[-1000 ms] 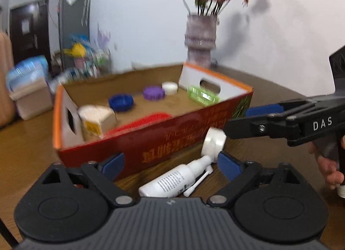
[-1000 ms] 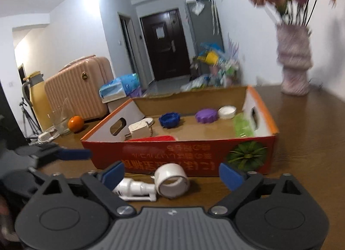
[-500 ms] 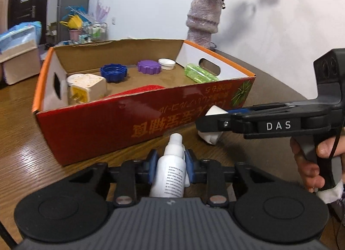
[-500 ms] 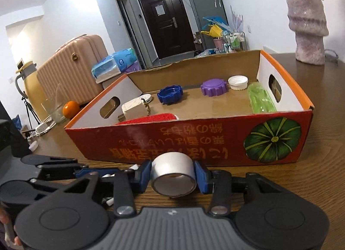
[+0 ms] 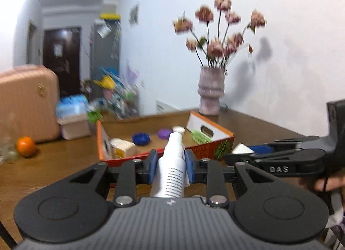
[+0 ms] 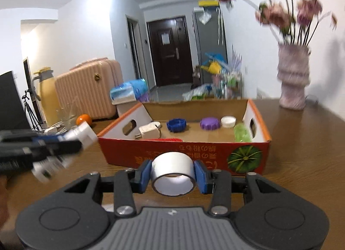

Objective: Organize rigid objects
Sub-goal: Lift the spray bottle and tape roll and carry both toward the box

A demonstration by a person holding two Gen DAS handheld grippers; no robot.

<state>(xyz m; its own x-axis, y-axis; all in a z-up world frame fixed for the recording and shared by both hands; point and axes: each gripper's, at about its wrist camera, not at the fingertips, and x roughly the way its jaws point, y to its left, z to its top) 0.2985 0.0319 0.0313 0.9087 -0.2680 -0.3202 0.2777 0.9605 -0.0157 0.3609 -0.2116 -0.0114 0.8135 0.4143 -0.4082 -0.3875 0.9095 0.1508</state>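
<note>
Brown wooden table [image 6: 301, 142] carries a red and orange cardboard tray box [image 6: 194, 153] with open top, standing just ahead of both tools. Inside it on the floor: a beige plug adapter [image 6: 148, 131], a blue ribbed cap [image 6: 176, 125], a purple ribbed cap [image 6: 209, 123], a small white cap [image 6: 228, 121], a green ribbed plastic piece [image 6: 242, 134] against the right wall, plus a red flat item only partly seen at the near wall. Change since a second ago: both items lay loose on the table in front of the box with jaws wide apart; both jaws have just been closing and each now has its item off the table. Left gripper [image 5: 168, 164] is clamped on the white plastic spray bottle [image 5: 171, 170], blue pads on its body, nozzle pointing forward toward the box. Right gripper [image 6: 172, 173] is clamped on the white roll of tape [image 6: 172, 173], pads on its two flat sides, hole facing the camera. Both items sit centred between the fingers, near the front wall of the box, not yet over it. Judgement: pick is done for both, carry and drop into the box remain; the round bottle could twist in the grip.
</note>
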